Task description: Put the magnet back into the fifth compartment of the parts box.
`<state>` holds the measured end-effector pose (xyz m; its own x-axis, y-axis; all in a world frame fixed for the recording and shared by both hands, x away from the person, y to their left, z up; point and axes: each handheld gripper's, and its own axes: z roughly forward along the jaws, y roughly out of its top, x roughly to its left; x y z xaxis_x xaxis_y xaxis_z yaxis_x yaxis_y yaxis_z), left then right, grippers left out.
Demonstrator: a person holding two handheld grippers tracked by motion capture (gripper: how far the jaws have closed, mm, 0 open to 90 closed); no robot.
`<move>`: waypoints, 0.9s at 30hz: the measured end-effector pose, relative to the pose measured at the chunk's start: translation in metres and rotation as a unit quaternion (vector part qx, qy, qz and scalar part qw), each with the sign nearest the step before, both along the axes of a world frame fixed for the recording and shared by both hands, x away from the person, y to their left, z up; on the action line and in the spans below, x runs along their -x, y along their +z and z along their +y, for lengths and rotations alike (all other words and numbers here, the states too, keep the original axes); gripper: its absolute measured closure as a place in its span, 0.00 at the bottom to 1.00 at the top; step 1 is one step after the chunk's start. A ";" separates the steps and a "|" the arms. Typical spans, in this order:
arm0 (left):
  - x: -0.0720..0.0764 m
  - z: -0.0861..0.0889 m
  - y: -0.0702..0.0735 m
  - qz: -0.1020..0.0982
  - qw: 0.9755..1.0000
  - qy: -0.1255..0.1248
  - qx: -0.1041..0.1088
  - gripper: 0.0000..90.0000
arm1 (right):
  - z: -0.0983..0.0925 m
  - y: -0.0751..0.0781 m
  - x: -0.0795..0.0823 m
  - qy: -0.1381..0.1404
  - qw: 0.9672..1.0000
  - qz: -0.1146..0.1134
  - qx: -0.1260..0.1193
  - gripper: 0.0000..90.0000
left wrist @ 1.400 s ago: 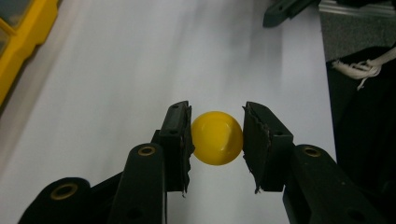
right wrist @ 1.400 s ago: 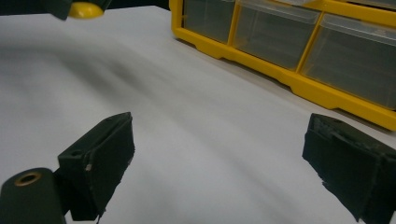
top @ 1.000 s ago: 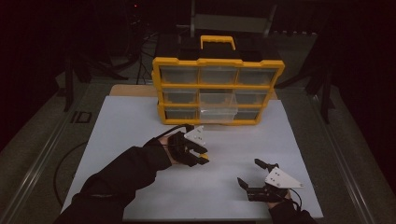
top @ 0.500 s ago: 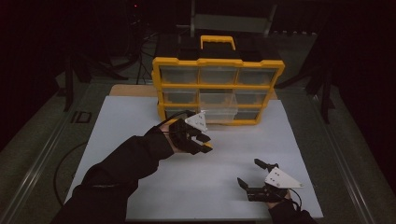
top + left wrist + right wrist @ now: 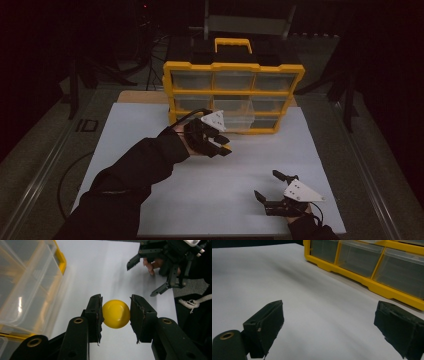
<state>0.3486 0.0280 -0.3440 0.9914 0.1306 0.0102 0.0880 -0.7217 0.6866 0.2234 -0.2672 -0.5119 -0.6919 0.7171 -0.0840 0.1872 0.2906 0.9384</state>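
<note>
Pinching a yellow ball (image 5: 116, 314) between its two black pads, the left gripper (image 5: 116, 315) holds it clear of the white table top (image 5: 150, 130); in the high view that same gripper (image 5: 223, 145) hangs just in front of the organizer, with a sliver of the yellow ball (image 5: 227, 147) showing at its tips. Both pads press on the ball's sides, one on each flank. The ball itself is smooth, glossy and evenly yellow, with a soft highlight on its upper face.

The right gripper (image 5: 270, 188) rests low near the front right corner of the table top, its jaws spread wide with nothing between them; its own view looks along the bare white surface between the two pads (image 5: 265, 327).

Behind the left gripper stands a yellow organizer (image 5: 234, 70) with a black top and a yellow carry handle (image 5: 233, 42), upright, its front a grid of clear plastic drawers. One clear drawer (image 5: 235, 112) in the middle column juts forward, pulled out toward the ball; what lies in the drawers cannot be made out. In the left gripper view the open drawer's (image 5: 22, 285) clear walls lie just beside the jaws.

Around the table the room is dark, with a grey floor (image 5: 40, 150) and dim stands behind.
</note>
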 end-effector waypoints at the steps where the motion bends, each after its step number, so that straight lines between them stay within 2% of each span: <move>1: -0.001 0.000 0.001 0.001 1.000 0.000 0.002 0.70 | 0.000 0.000 0.000 -0.001 1.000 0.000 0.000 0.10; 6: -0.007 0.000 0.010 0.001 1.000 0.004 0.014 0.70 | 0.000 0.000 0.000 0.000 1.000 0.000 0.001 0.10; 18: -0.021 -0.004 0.027 0.001 1.000 0.012 0.023 0.70 | 0.000 0.000 0.000 0.001 1.000 -0.001 0.001 0.10; 27: -0.034 -0.006 0.041 0.003 0.999 0.022 0.041 0.70 | 0.000 0.000 0.000 0.001 1.000 0.001 0.000 0.10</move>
